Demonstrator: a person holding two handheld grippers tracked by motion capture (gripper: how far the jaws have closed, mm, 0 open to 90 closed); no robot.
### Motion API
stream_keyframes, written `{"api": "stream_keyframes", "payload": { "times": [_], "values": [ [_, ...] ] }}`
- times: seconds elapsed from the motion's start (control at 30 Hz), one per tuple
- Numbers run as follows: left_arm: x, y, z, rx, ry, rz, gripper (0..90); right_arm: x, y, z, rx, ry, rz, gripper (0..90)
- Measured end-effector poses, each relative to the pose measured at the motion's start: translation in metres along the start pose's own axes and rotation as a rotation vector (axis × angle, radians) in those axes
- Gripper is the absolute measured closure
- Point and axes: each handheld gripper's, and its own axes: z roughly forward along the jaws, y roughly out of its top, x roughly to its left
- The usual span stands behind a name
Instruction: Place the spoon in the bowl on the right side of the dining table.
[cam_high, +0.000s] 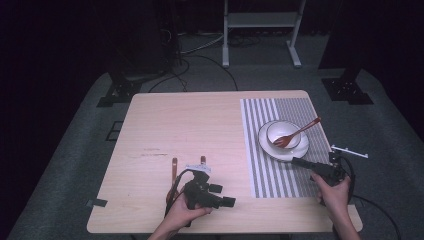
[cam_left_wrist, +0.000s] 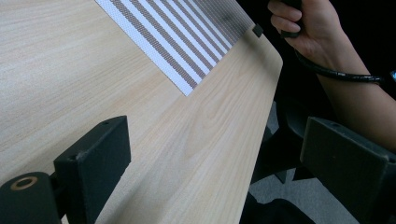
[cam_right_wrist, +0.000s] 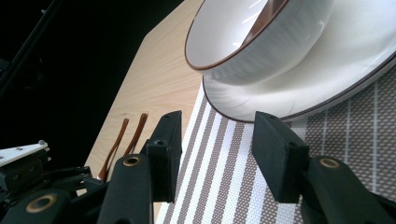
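On the striped mat (cam_high: 280, 150) at the right, the bowl (cam_high: 284, 134) sat on its plate (cam_high: 270, 148), the spoon (cam_high: 296, 133) propped inside; the right gripper (cam_right_wrist: 215, 154), jaws apart, lay just near of it; the left gripper (cam_left_wrist: 212, 158), also gaping, rested near the two chopsticks (cam_high: 174, 170), apparently idle.

Table (cam_high: 200, 125) lit from overhead, surroundings dark — near gripper blocks perhaps slightly soft.

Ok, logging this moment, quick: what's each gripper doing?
Left gripper: open, jaws empty above the table.
Right gripper: open, empty, near the plate.
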Motion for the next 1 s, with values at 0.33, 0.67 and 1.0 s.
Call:
{"api": "stream_keyframes", "payload": {
  "times": [0.33, 0.67, 1.0],
  "values": [
    [0.000, 0.000, -0.001, 0.000, 0.002, 0.001, 7.4, 0.004, -0.010, 0.003, 0.015, 0.016, -0.009, 51.2],
    [0.000, 0.000, -0.001, 0.002, 0.001, 0.000, 7.4, 0.008, -0.018, 0.003, 0.022, 0.025, -0.022, 49.8],
    [0.000, 0.000, -0.001, 0.002, 0.000, 0.002, 7.4, 0.008, -0.029, 0.003, 0.014, 0.032, -0.025, 48.1]
  ]
}}
